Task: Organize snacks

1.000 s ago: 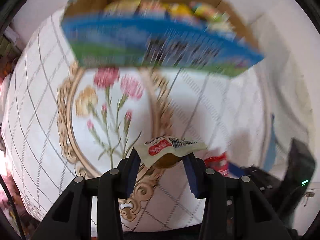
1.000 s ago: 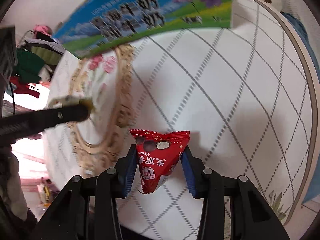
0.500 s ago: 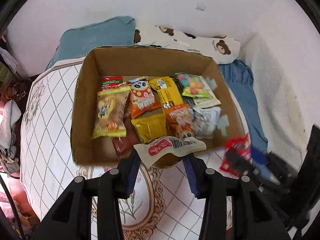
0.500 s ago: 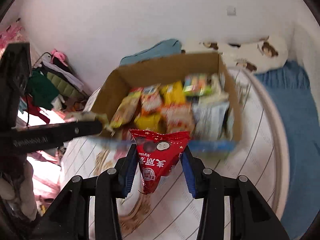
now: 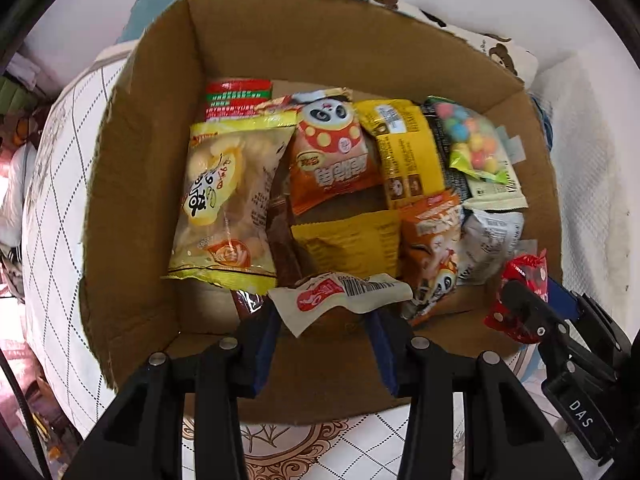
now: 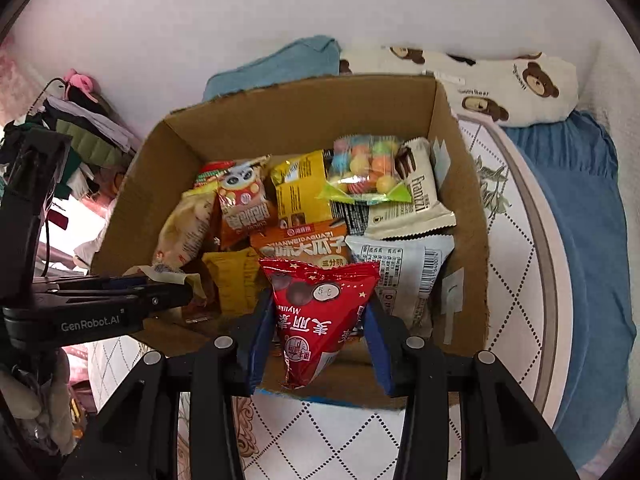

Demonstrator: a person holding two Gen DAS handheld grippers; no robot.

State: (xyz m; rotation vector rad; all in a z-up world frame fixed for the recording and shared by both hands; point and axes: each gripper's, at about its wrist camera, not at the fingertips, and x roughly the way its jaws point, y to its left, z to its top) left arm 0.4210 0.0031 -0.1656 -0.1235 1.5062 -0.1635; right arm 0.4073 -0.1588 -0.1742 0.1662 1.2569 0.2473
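Left hand-held gripper [image 5: 322, 320] clamped on cream sachet [image 5: 340, 294], right hand-held gripper [image 6: 320, 328] clamped on red packet [image 6: 316, 312] — both above cardboard box [image 5: 132, 184]

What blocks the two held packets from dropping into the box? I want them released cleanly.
Nothing visible does. The cardboard box is open-topped; the left gripper holds the white packet and the right gripper the red packet above snacks already inside.

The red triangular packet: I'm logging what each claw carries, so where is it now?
In the right wrist view the red triangular packet sits clamped in the right claw, over the near edge of the cardboard box.
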